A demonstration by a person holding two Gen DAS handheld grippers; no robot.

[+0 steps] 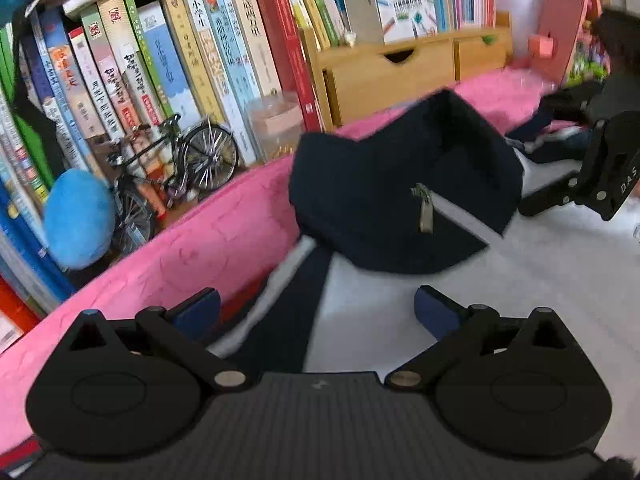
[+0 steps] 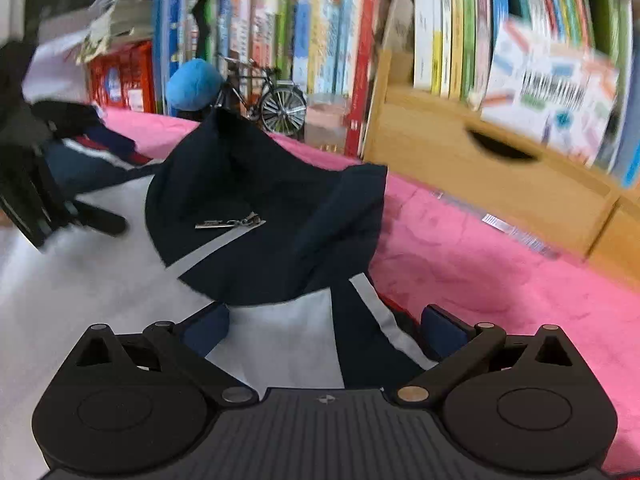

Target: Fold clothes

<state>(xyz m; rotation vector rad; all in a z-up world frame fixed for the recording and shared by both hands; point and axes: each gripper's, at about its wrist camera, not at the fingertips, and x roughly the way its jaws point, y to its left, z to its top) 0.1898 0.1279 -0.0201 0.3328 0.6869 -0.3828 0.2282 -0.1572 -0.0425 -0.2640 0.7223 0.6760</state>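
A white and navy jacket lies on a pink blanket, its navy collar bunched up and a metal zipper pull lying on it. My left gripper is open low over the jacket's white and navy part, with fabric lying between its blue pads. In the right wrist view the same jacket and zipper pull lie ahead. My right gripper is open over the white panel and a grey-striped navy strip. Each gripper also shows at the edge of the other's view.
A bookshelf full of books stands right behind the blanket, with a model bicycle, a blue plush ball and a wooden drawer box. More dark clothes lie piled at the far side.
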